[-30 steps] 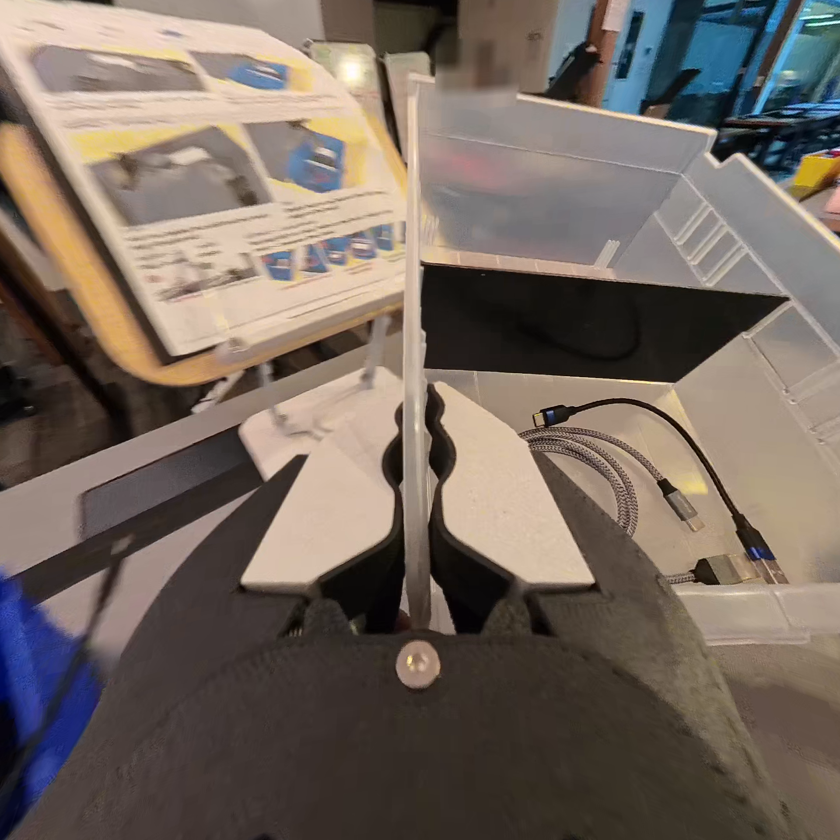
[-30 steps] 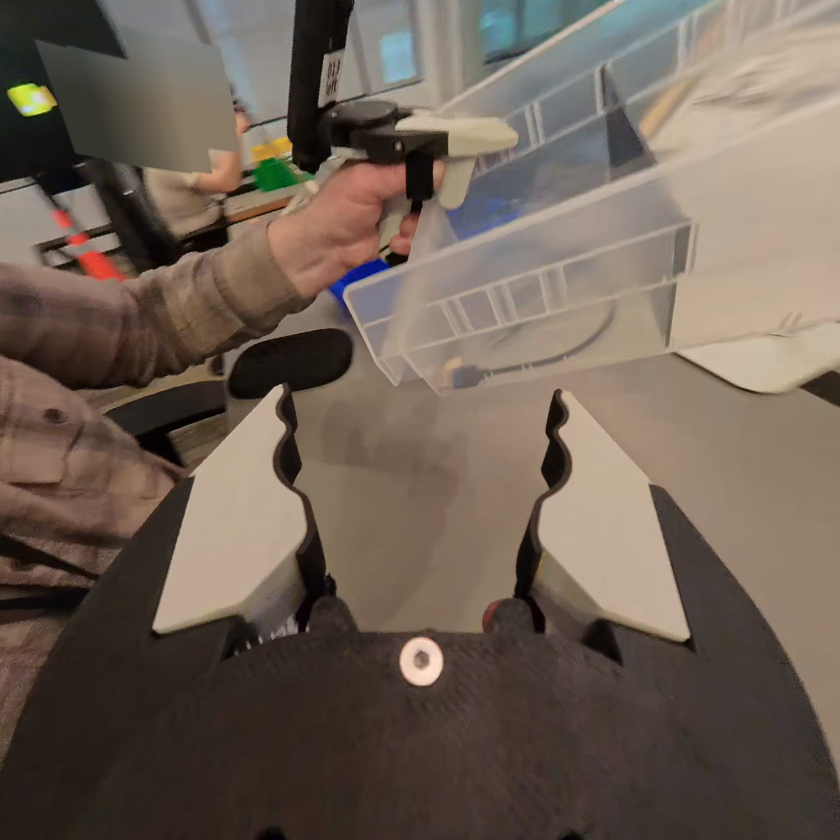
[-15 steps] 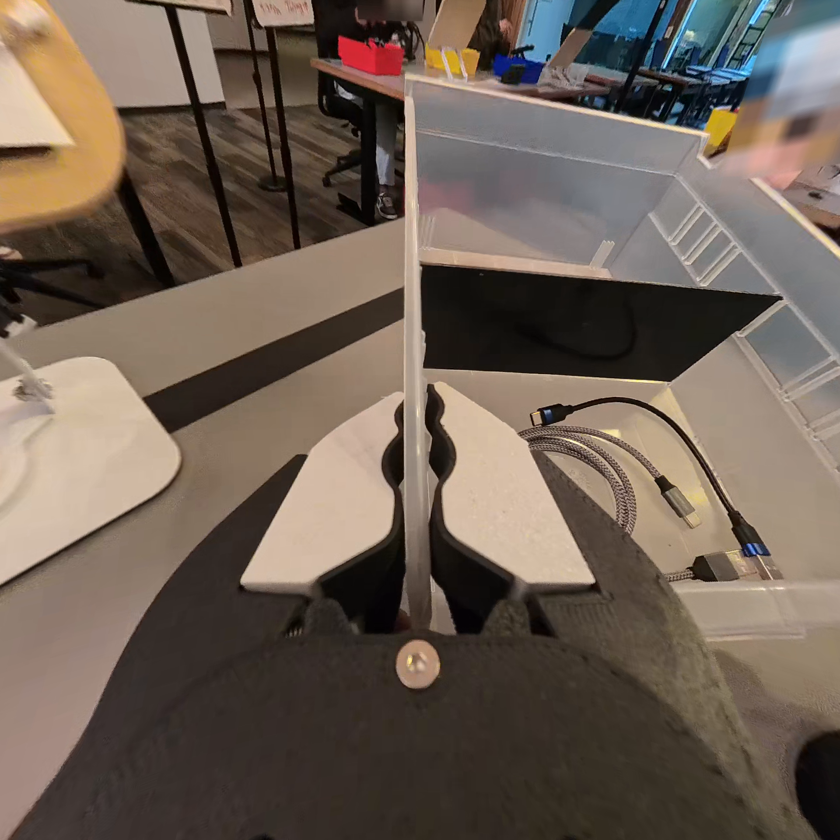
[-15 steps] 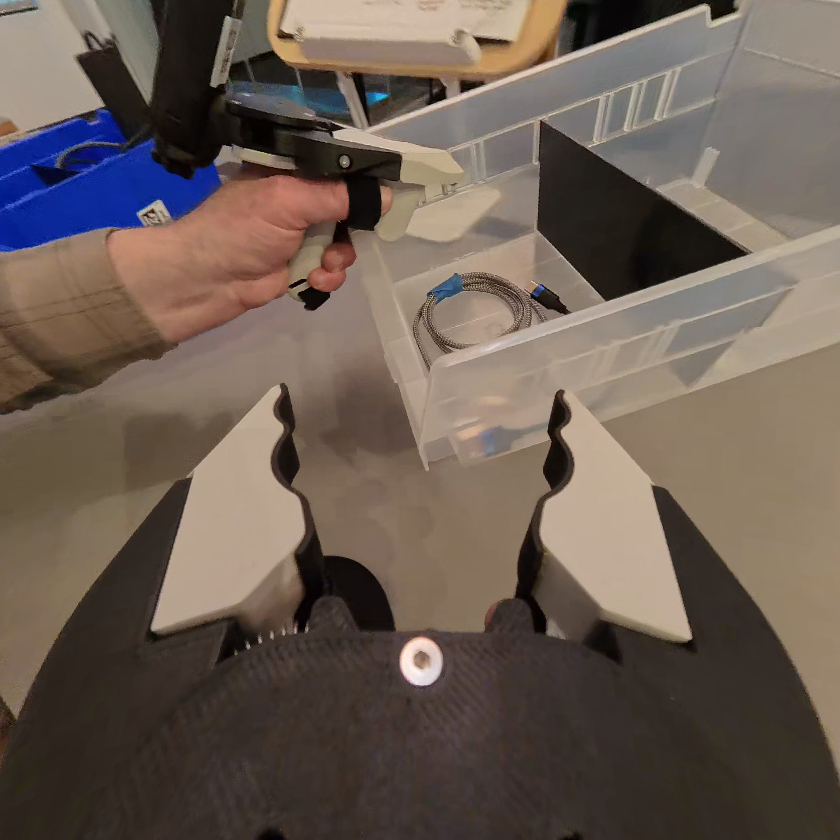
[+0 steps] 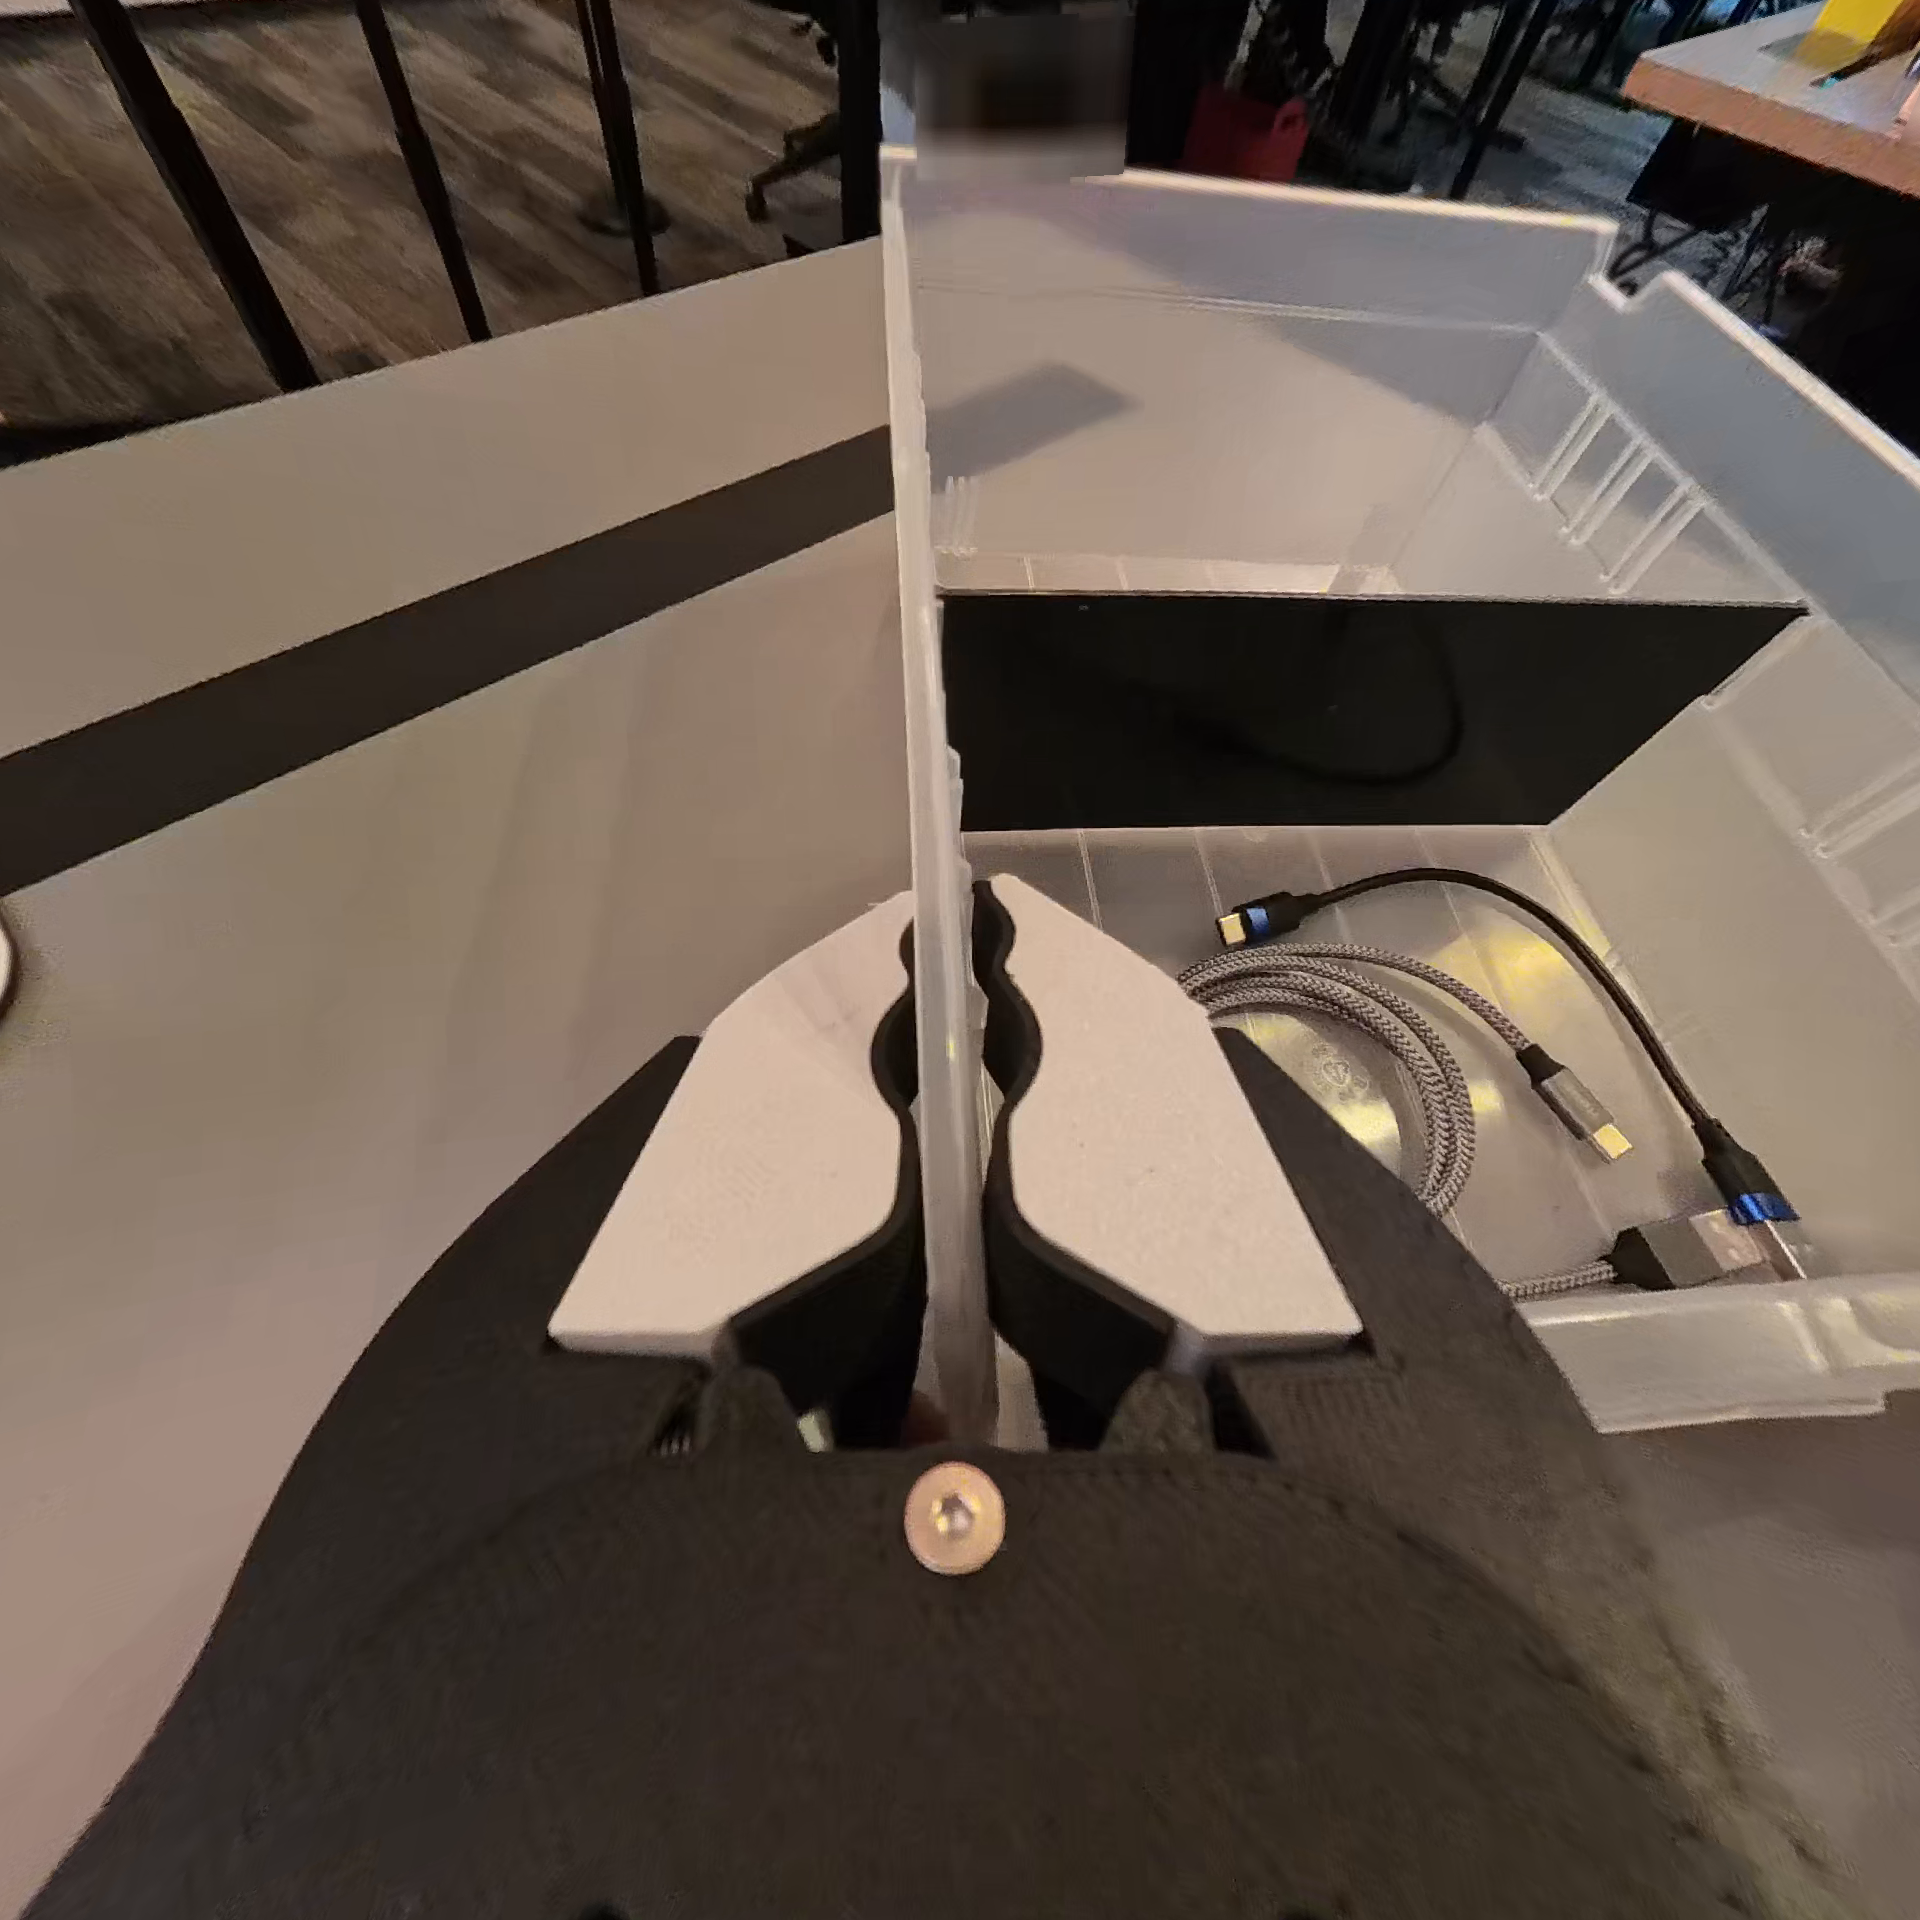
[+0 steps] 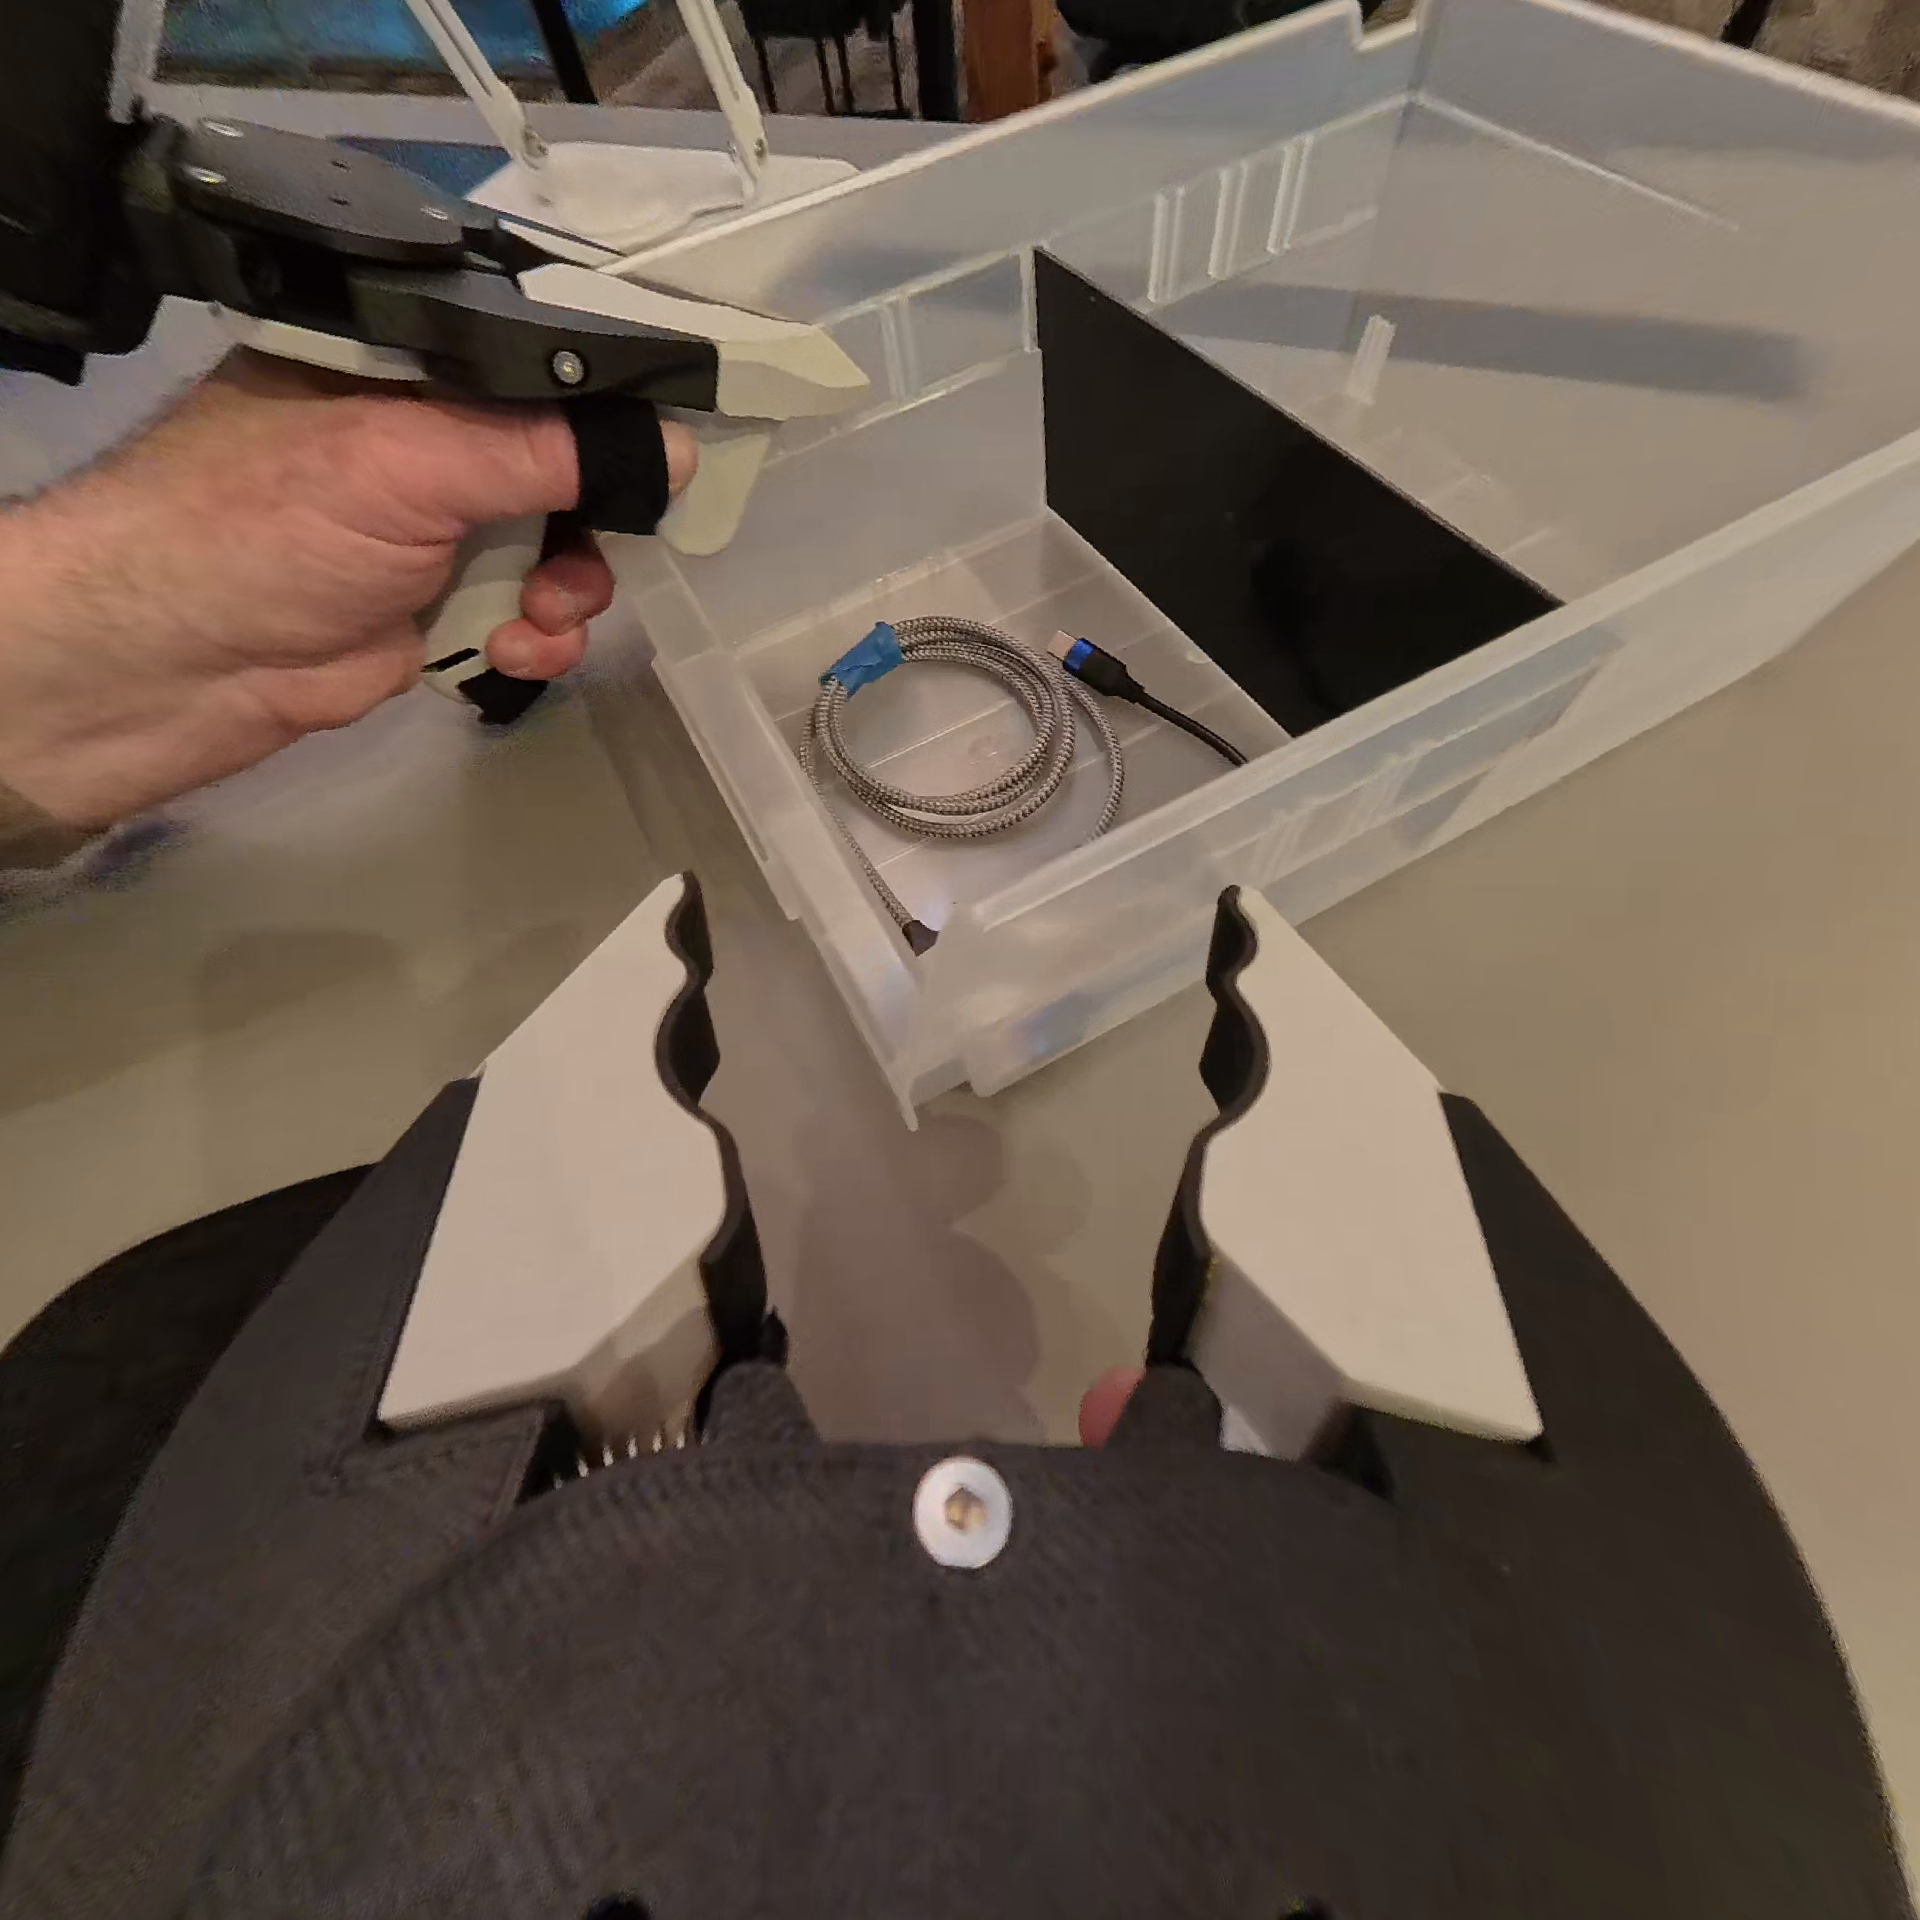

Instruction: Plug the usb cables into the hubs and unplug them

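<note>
My left gripper (image 5: pixel 940 914) is shut on the side wall (image 5: pixel 906 520) of a clear plastic bin. The right wrist view shows the left gripper (image 6: pixel 831 364), held by a hand (image 6: pixel 260 582), on the bin (image 6: pixel 1455 727) rim. The near compartment holds a coiled grey braided USB cable (image 5: pixel 1351 1029) (image 6: pixel 966 727) with blue tape (image 6: pixel 862 660) and a short black cable (image 5: pixel 1621 1018) (image 6: pixel 1101 670) with blue-ringed plugs. My right gripper (image 6: pixel 961 914) is open and empty, just in front of the bin's near corner.
A black divider (image 5: pixel 1351 707) (image 6: pixel 1247 520) splits the bin. The bin sits low over the grey table (image 6: pixel 1662 1039); I cannot tell if it touches. A white stand base (image 6: pixel 644 182) is behind the bin. A black strip (image 5: pixel 416 644) crosses the table. The table edge and floor lie beyond. The tips of one gripper are about 20 centimeters away from the tips of the other.
The left gripper has swung the bin around and brought it down from tilted in the air to level at the table. The right gripper has stayed open and now looks down into the bin.
</note>
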Demonstrator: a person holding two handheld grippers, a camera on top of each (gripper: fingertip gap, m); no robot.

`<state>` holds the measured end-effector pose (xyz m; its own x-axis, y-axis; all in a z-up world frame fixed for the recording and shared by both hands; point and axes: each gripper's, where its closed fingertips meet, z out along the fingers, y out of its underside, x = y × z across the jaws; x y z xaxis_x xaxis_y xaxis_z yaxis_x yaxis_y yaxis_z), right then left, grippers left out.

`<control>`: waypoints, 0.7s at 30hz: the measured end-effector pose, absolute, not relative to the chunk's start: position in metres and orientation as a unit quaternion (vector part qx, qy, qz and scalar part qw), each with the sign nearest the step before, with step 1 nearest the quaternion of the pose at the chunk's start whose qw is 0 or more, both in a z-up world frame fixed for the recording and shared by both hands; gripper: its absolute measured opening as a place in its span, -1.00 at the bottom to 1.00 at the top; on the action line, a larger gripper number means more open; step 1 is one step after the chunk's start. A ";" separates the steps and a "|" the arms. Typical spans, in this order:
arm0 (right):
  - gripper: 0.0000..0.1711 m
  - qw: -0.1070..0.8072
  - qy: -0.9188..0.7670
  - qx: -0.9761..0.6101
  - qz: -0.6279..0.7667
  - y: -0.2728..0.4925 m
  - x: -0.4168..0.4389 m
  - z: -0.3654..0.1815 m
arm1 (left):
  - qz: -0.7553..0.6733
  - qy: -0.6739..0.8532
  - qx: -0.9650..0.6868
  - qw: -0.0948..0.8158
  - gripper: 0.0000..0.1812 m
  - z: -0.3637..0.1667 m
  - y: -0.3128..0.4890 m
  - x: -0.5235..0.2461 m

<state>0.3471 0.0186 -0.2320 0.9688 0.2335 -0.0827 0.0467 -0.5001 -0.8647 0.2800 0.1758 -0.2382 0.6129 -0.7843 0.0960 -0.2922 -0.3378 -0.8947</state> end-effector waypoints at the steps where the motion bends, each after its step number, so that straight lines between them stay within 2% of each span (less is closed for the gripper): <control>1: 0.07 0.495 -0.077 -0.861 0.088 0.020 0.351 -0.233 | -0.269 0.346 -0.772 0.460 -0.93 -0.238 0.175 0.281; 5: -0.04 0.494 -0.069 -0.866 0.044 0.024 0.371 -0.236 | -0.263 0.363 -0.766 0.461 -0.85 -0.237 0.165 0.287; 8: -0.10 0.485 -0.064 -0.872 0.008 0.029 0.390 -0.241 | -0.284 0.385 -0.759 0.441 -0.70 -0.235 0.148 0.294; 11: -0.09 0.476 -0.058 -0.877 -0.012 0.034 0.408 -0.243 | -0.337 0.406 -0.757 0.385 -0.43 -0.232 0.125 0.303; 15: -0.24 0.464 -0.046 -0.883 -0.044 0.037 0.440 -0.240 | -0.390 0.421 -0.751 0.325 -0.30 -0.227 0.101 0.313; 19: -0.54 0.440 -0.038 -0.893 -0.089 0.036 0.479 -0.240 | -0.449 0.443 -0.728 0.269 -0.19 -0.222 0.076 0.322; 21: -0.84 0.431 -0.037 -0.895 -0.108 0.037 0.496 -0.238 | -0.461 0.466 -0.717 0.239 -0.25 -0.217 0.070 0.321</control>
